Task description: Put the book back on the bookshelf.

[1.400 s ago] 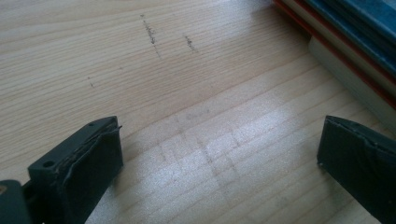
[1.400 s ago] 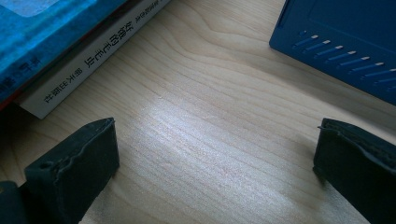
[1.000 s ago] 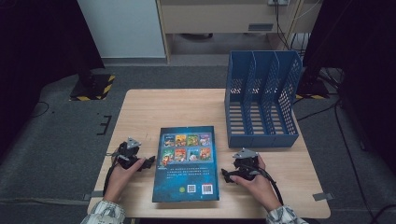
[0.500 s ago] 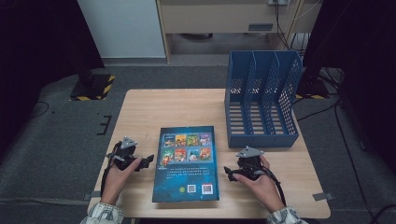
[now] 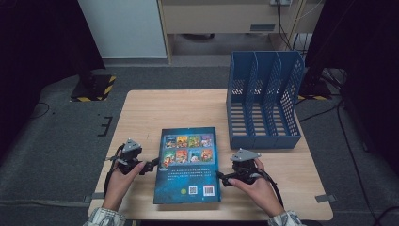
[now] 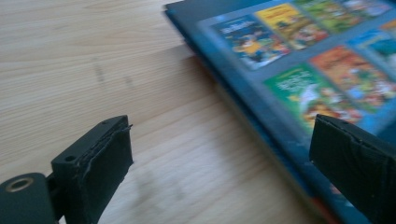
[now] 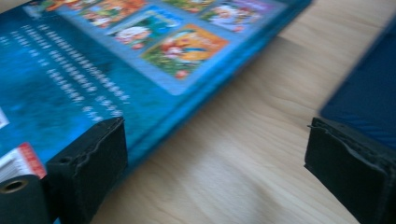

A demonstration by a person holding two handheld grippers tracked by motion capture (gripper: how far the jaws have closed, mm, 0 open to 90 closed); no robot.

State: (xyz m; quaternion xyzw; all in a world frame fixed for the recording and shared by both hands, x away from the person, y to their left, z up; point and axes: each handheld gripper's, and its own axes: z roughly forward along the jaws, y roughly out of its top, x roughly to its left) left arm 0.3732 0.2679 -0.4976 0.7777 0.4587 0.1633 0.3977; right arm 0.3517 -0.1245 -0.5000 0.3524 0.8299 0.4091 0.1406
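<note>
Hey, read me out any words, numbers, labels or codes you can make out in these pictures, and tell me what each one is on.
No text can be read.
Book back cover: lines of small white print, too small in the high view and blurred in the right gripper view.
Book, bottom edge: a QR code and a barcode, digits illegible.
Small cover pictures: titles blurred.
Blue file rack: no lettering visible.

one book (image 5: 188, 165), one file rack (image 5: 263, 106), two grippers (image 5: 154, 165)

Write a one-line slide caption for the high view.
Two open hand-held grippers, left gripper and right gripper, flank a flat blue picture book beside a blue slotted file rack.
</note>
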